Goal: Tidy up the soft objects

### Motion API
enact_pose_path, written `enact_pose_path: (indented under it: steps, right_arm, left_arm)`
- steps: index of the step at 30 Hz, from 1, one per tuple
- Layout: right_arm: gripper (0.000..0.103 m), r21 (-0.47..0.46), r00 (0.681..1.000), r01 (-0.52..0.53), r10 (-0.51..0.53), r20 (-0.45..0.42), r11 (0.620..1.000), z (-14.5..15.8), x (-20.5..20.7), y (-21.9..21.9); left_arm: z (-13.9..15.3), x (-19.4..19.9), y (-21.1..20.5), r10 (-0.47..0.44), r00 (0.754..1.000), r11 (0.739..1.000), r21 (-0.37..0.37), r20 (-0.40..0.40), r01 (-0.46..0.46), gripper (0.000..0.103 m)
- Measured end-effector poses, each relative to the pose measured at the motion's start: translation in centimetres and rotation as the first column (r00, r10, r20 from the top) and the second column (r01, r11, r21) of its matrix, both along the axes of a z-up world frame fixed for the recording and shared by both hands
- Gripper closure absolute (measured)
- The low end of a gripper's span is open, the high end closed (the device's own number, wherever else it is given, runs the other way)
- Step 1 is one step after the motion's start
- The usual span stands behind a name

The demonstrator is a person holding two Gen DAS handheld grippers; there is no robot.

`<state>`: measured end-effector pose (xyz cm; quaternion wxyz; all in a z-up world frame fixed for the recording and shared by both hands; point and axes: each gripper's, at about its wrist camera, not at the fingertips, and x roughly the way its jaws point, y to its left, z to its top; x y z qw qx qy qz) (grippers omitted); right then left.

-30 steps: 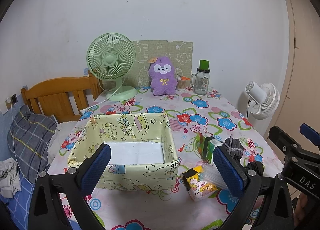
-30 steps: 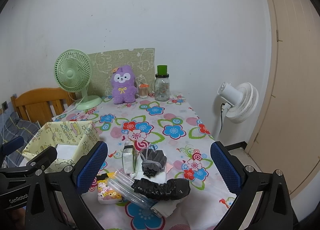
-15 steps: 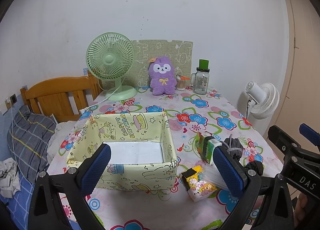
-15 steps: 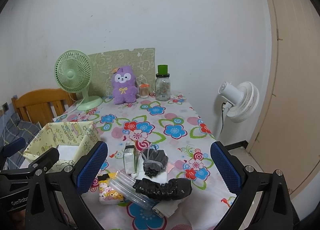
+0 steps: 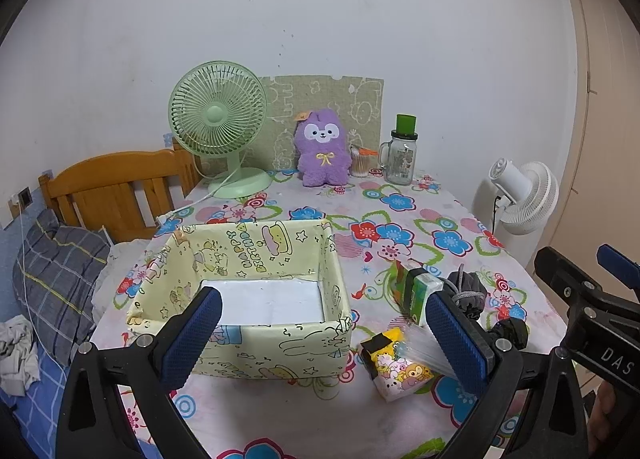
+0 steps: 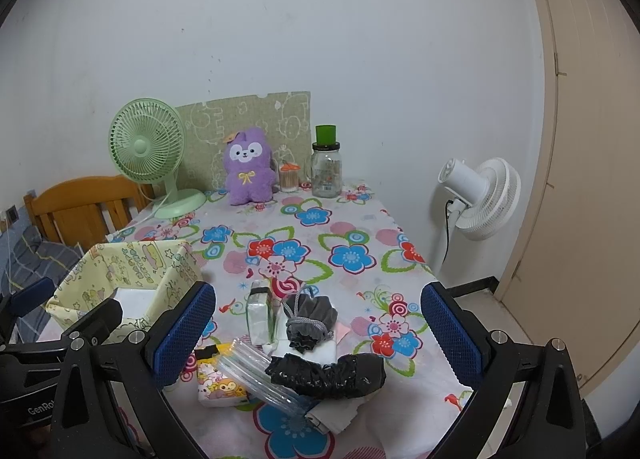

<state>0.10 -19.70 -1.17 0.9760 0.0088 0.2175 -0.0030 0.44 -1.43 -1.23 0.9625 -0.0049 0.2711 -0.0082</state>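
1. Here your left gripper point(image 5: 322, 333) hangs with its blue-padded jaws spread wide, gripping nothing, over the near wall of the pale yellow cartoon-print box point(image 5: 256, 351) by the table's near-left corner.
2. Your right gripper point(image 6: 318, 333) is likewise spread and empty above the pile at the near edge of the floral tablecloth point(image 6: 348, 235).
3. That pile holds a grey drawstring pouch point(image 6: 310, 319), a black crinkled roll point(image 6: 328, 373), a clear plastic sleeve point(image 6: 256, 373) and a cartoon tissue pack point(image 6: 220, 387), touching one another just right of the box.
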Motion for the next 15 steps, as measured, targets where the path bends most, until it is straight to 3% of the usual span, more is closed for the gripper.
enact_pose_path:
  steps: [15]
  right_arm:
    - [0.000,-0.016,1.000,-0.007,0.006,-0.018,1.000,-0.9,0.9,-0.4]
  left_arm:
    - [-1.5,0.7,-0.9,-0.028,0.999,1.000,-0.013,-0.034,0.027,0.003]
